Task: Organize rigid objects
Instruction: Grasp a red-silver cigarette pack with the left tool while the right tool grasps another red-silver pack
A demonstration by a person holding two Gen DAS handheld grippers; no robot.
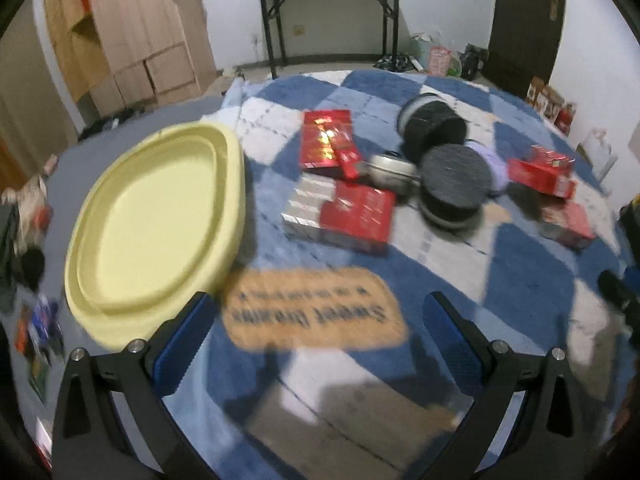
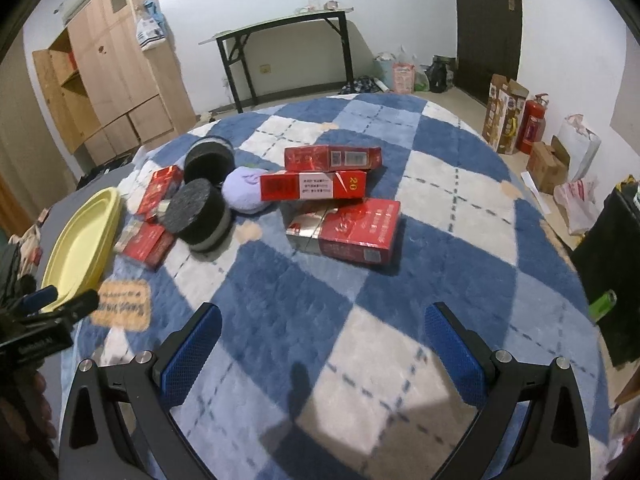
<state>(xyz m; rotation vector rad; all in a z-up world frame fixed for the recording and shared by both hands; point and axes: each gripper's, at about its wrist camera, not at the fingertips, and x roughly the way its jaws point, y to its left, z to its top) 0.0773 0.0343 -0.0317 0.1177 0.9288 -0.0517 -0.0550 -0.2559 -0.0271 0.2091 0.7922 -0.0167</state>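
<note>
Several red boxes lie on a blue checked blanket (image 1: 520,288): one flat (image 1: 326,138), one nearer (image 1: 356,216), others at right (image 1: 542,172). Two black round tins (image 1: 434,124) (image 1: 456,184) lie on their sides beside a small silver tin (image 1: 390,170). A yellow oval tray (image 1: 156,228) sits at left. My left gripper (image 1: 316,340) is open and empty above the blanket. In the right wrist view, my right gripper (image 2: 320,344) is open and empty before a red box (image 2: 352,230), two stacked boxes (image 2: 320,184), a purple lump (image 2: 244,190) and the tins (image 2: 198,212).
An orange label patch (image 1: 312,312) is on the blanket. The left gripper's tip (image 2: 52,304) shows at the right view's left edge. A wardrobe (image 2: 108,80), a black desk (image 2: 288,44), a fire extinguisher (image 2: 530,122) and bags stand around the room.
</note>
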